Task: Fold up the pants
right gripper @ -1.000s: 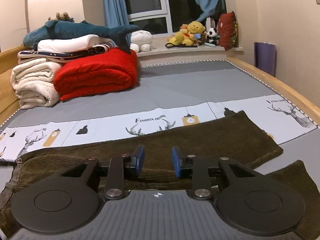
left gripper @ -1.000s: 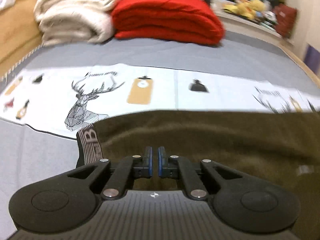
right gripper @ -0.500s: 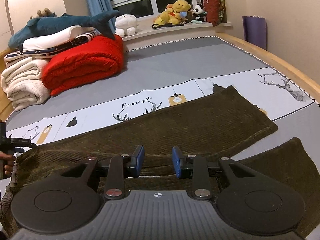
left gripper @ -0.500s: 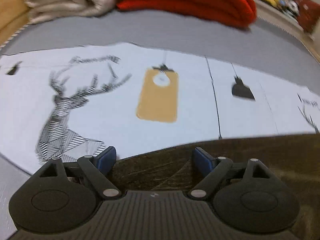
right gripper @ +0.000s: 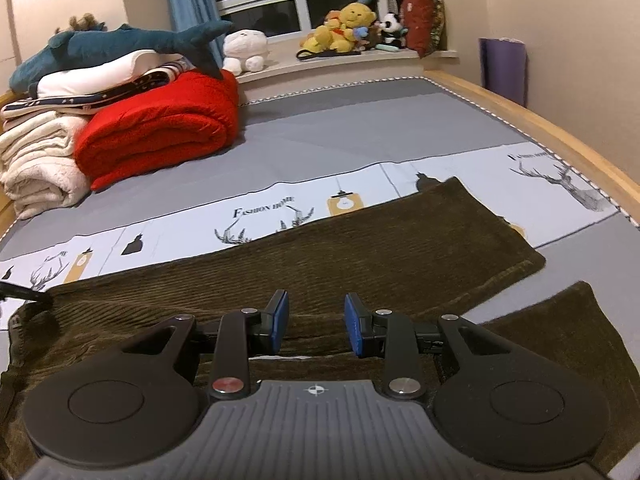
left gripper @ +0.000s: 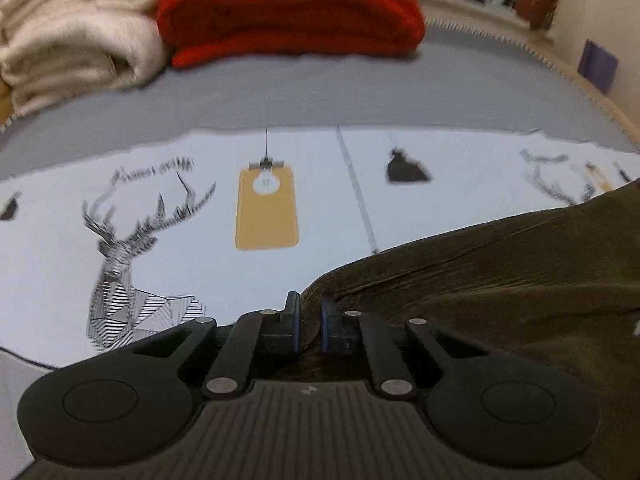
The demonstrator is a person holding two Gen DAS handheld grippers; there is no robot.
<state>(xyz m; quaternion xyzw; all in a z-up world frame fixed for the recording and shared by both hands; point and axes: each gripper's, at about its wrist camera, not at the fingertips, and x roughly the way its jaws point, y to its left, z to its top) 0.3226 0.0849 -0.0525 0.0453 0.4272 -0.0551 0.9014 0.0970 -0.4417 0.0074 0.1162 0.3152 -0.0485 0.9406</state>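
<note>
Pinching pants (left gripper: 500, 280) edge now, left gripper (left gripper: 308, 320) pressed together after gaping earlier. Right gripper (right gripper: 316, 320) spread, unchanged. Legs running rightward across bed (right gripper: 360, 132).

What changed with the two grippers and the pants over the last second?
The left gripper opened, moved to the edge of the pants and shut on the fabric. The right gripper tipped slightly downward, jaws partly open as before. The pants stayed spread on the bed.

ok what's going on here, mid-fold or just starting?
Just starting. A person is working two handheld tongs over olive corduroy pants spread flat on the bed. The left tongs are shut on a pinch of fabric at the pants' edge. The right tongs hang open over the middle, holding nothing. No fold yet.
</note>
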